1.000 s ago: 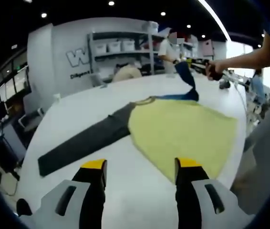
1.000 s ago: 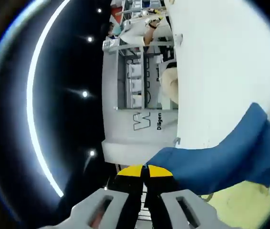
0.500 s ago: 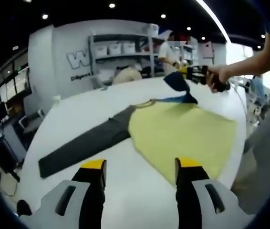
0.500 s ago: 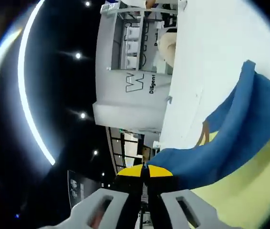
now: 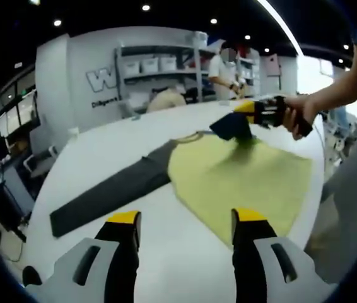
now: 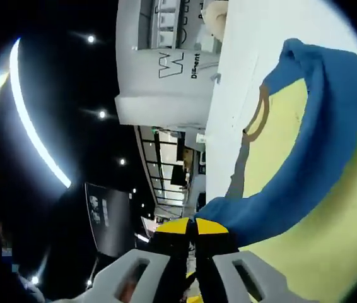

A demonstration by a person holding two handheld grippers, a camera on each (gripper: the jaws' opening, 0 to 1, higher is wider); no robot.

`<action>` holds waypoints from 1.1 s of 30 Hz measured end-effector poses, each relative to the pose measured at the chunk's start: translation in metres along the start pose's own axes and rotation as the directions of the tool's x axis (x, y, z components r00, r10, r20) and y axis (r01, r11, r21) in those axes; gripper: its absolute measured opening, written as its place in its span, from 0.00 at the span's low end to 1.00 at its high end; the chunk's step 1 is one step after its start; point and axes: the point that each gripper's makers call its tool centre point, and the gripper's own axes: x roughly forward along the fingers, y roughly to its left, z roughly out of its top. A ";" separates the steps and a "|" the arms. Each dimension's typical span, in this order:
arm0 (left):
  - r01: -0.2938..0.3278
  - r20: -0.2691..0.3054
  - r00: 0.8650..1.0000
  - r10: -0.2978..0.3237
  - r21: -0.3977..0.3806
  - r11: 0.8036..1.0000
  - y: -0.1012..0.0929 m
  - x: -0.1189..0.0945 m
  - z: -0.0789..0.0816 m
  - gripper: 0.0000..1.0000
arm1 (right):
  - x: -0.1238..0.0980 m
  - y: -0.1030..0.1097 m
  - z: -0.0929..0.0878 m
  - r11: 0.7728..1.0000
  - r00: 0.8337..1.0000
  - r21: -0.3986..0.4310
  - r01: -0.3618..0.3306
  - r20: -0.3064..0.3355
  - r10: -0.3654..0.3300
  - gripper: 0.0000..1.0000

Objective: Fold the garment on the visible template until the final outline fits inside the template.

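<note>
We are folding the blue sleeve [image 6: 330,145] of the yellow long-sleeved garment with one grey and one blue sleeve [image 5: 241,180] inward across its yellow body. To do this well, we should carry the cuff low and across the chest, lay it flat so the sleeve lands straight with no twist, and let go only once the cloth rests on the yellow panel; lifting too high could drag the whole garment across the round white counter [image 5: 166,252].

The right gripper [image 6: 194,225] has its fingers pressed together on the end of the blue sleeve, which arcs up and away from them over the yellow cloth. In the left gripper view that gripper [image 5: 260,112] sits in a person's hand [image 5: 298,113], held level above the far part of the garment near the collar, with the bunched blue cloth hanging from it.

The left gripper [image 5: 187,218] hovers above the near counter edge, fingers spread wide with nothing between them, pointing toward the garment. The grey sleeve [image 5: 103,196] lies stretched out flat to the left. We cannot make out any template outline under the garment.
</note>
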 end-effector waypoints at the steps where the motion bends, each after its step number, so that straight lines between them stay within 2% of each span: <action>1: 0.002 0.000 1.000 -0.002 0.000 1.000 0.001 0.000 -0.001 0.60 | 0.000 0.000 -0.009 1.000 1.000 0.001 0.002 -0.029 -0.002 0.00; 4: 0.003 0.001 1.000 -0.003 0.003 1.000 0.001 0.000 -0.002 0.60 | -0.002 -0.001 -0.029 1.000 0.993 -0.005 0.012 -0.118 -0.012 0.00; 9: 0.001 0.005 1.000 -0.001 0.004 1.000 0.003 0.000 -0.002 0.59 | -0.015 -0.010 -0.047 0.998 0.980 -0.038 0.043 -0.191 -0.049 0.00; 21: 0.008 0.001 1.000 -0.008 0.016 1.000 0.003 0.001 -0.004 0.59 | -0.049 -0.034 -0.065 0.988 0.961 -0.117 0.102 -0.245 -0.128 0.00; 24: 0.009 0.000 1.000 -0.009 0.015 1.000 0.003 0.001 -0.005 0.59 | -0.053 -0.042 -0.072 0.985 0.955 -0.134 0.110 -0.261 -0.143 0.00; 33: 0.013 -0.004 1.000 -0.013 0.020 1.000 0.001 0.002 -0.005 0.59 | -0.057 -0.052 -0.078 0.980 0.951 -0.155 0.123 -0.263 -0.161 0.00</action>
